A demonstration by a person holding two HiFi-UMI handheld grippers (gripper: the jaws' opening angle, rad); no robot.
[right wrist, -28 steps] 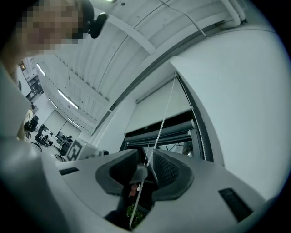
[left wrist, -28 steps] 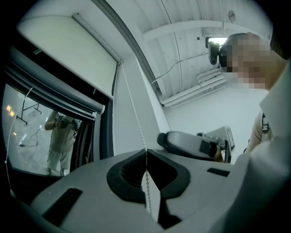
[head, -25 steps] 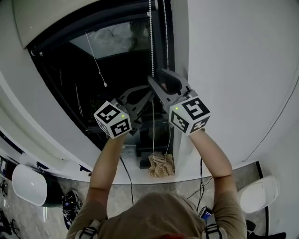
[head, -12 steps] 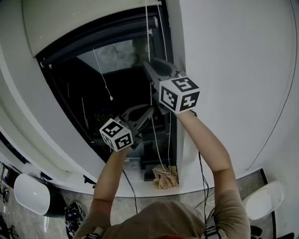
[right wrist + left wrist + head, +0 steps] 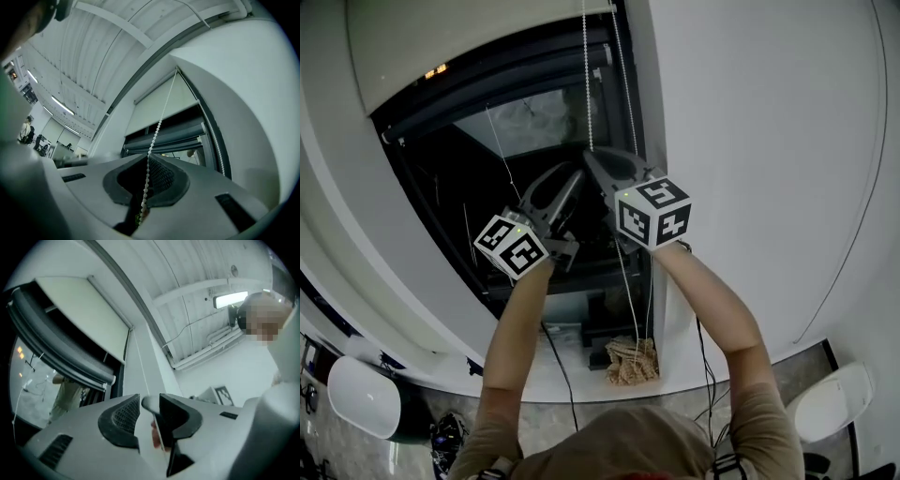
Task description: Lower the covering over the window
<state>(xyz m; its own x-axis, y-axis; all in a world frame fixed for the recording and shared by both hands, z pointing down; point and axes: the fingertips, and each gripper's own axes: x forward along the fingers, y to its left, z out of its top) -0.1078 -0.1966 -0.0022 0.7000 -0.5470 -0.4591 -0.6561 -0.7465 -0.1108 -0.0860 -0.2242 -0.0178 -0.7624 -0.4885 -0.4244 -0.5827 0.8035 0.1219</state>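
Observation:
The window's blind is a dark roll (image 5: 502,80) wound up at the top of the black frame; it shows too in the left gripper view (image 5: 61,355) and the right gripper view (image 5: 164,138). A white bead chain (image 5: 587,84) hangs down the frame's right side. My right gripper (image 5: 590,154) is shut on one strand of the bead chain (image 5: 159,124), which runs taut into my right gripper (image 5: 148,157). The other strand (image 5: 218,150) hangs free. My left gripper (image 5: 575,174) sits just left of the right one. Its jaws have just been opening, and my left gripper (image 5: 149,398) holds nothing.
A thin pull cord (image 5: 500,141) dangles in the window opening. White wall (image 5: 769,141) lies to the right. On the sill below is a crumpled brown bundle (image 5: 630,361), with cables beside it. White chairs (image 5: 361,398) (image 5: 830,394) stand on the floor.
My left gripper rose from below to beside the right one and opened. My right gripper's jaws closed on the bead chain.

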